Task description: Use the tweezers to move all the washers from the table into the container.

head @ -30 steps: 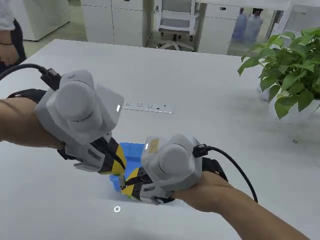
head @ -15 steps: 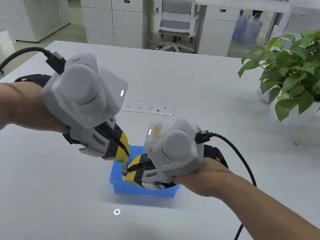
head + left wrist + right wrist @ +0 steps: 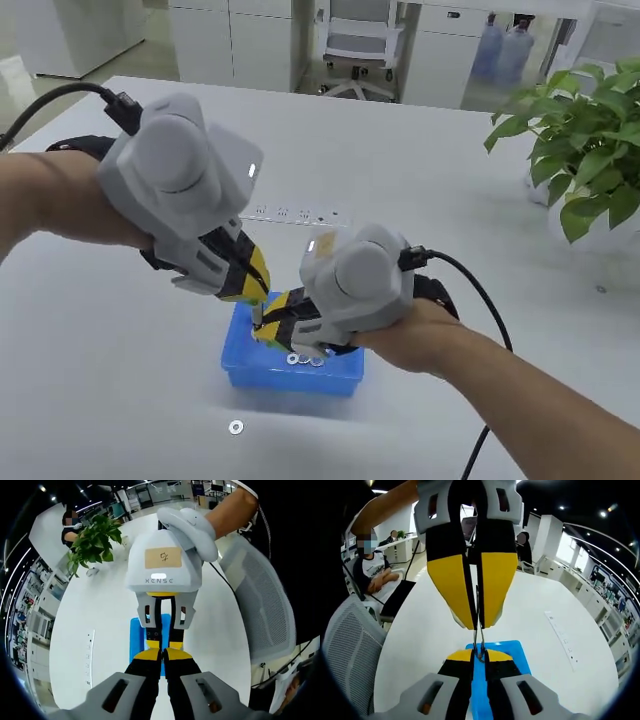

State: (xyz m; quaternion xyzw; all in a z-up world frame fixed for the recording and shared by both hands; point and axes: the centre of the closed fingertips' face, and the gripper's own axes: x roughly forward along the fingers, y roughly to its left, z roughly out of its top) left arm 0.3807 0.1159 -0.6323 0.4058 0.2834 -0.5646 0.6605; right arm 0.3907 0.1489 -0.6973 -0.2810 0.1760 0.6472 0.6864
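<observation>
White, wide office table point(image 3: 480, 260) takes most of the head view, with a grey swivel chair point(image 3: 358, 45) behind its far edge at 12 o'clock. At 9 o'clock of the picture a bare forearm brings in the left gripper point(image 3: 257, 303), a grey body with yellow-and-black jaws that point down to 5 o'clock. Its jaws are pressed together and they pinch the thin metal tweezers point(image 3: 479, 640); in the right gripper view these hang down out of the two yellow pads point(image 3: 450, 590) toward 6 o'clock. One small silver ring washer point(image 3: 236, 427) lies alone on the table, near the blue rectangular plastic container point(image 3: 262, 372), at 7 o'clock from it. The container stands under both grippers, and some more silver washers point(image 3: 303, 359) lie inside it, against its near wall. The right gripper point(image 3: 264, 330) comes from 4 o'clock, and its jaws point to 9 o'clock, above the open container. In its own view the jaws are closed, with the lower tip of the tweezers between them, and the blue container shows just behind. A white power strip point(image 3: 297, 214) lies flat at 12 o'clock of the container, well apart. At 2 o'clock of the table stands a green leafy plant point(image 3: 590, 120) in a white pot.
</observation>
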